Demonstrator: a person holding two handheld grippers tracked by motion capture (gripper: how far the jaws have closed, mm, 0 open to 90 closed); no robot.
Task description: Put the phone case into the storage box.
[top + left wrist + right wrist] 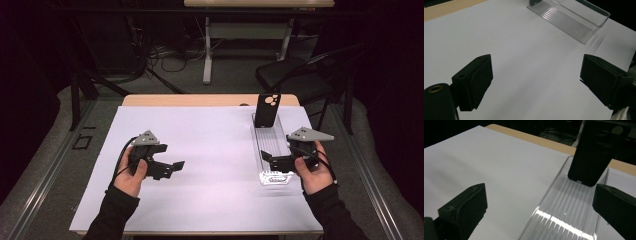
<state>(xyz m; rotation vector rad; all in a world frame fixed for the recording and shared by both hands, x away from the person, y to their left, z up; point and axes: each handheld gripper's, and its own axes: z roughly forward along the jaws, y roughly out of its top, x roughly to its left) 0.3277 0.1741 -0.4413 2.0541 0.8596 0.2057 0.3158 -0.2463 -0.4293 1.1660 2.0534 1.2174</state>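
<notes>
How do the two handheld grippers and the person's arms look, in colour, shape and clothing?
Both the left gripper and the right gripper are black, with two blocky jaws and a grey three-cornered plate on top. A black cable trails from each. In the left gripper view a brass-coloured insert sits near one jaw. Both sleeves are black, with snug cuffs.

Table (210, 100): light wood top, mostly under a white sheet (200, 150). Grey floor all around. Behind it a black chair (292, 77) (far right side), a second table (257, 4) on pale legs, loose cables (165, 52) on the floor beneath. Black square marking (81, 142) on the floor, left.
</notes>
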